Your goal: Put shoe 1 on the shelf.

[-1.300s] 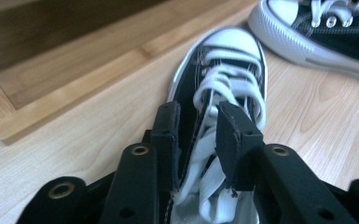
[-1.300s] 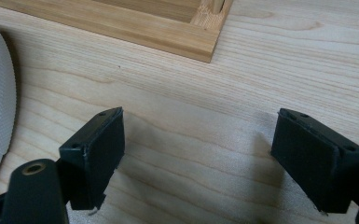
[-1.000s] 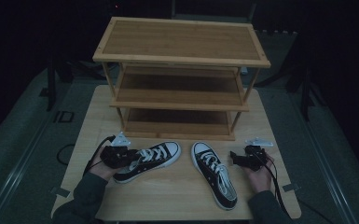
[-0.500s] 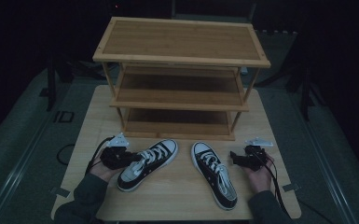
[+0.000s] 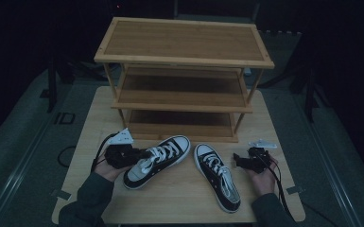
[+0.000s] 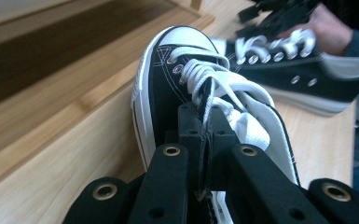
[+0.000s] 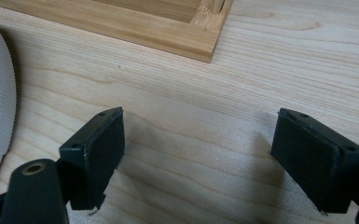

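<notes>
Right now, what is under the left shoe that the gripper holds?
Under the left shoe lies the wooden table. The left gripper pinches its tongue. The toe looks raised; the sole's underside is hidden.

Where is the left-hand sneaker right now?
High view: the left sneaker sits front-left on the table, before the rack, clamped by the left gripper.
</notes>
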The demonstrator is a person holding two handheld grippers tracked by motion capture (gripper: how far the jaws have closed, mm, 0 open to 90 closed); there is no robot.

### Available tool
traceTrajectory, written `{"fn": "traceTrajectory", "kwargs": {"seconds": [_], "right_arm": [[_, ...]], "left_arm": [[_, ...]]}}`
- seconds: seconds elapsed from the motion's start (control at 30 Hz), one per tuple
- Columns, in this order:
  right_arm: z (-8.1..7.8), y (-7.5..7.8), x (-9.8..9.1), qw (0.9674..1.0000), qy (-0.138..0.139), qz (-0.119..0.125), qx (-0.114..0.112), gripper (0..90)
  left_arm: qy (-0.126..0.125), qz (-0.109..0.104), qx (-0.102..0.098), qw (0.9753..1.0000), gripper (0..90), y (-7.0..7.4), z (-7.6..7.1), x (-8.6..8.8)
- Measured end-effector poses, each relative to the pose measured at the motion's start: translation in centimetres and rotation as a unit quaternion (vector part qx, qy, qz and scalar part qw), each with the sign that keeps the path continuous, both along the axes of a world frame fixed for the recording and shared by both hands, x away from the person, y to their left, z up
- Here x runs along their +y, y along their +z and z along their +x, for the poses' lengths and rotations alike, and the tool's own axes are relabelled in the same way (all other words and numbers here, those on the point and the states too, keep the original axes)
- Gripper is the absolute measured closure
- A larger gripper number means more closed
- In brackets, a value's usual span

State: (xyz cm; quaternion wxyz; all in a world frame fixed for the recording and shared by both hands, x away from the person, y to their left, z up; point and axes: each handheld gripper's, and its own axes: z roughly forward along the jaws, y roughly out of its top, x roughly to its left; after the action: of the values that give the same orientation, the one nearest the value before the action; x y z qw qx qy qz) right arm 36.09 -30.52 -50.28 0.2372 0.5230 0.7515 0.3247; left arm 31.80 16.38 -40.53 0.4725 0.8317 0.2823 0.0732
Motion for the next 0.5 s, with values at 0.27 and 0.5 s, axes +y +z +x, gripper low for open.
{"fn": "traceTrajectory", "kwargs": {"seconds": [0.27,0.5], "right_arm": [[0.0,0.0,0.0,1.0000,0.000,0.000,0.000,16.7],[0.0,0.0,0.0,1.0000,-0.001,0.001,0.000,16.7]], "left_arm": [[0.004,-0.010,-0.018,0.9998,88.5,2.8,-0.2,-1.1],[0.012,-0.034,-0.026,0.9990,88.5,5.2,-0.3,-1.5]]}}
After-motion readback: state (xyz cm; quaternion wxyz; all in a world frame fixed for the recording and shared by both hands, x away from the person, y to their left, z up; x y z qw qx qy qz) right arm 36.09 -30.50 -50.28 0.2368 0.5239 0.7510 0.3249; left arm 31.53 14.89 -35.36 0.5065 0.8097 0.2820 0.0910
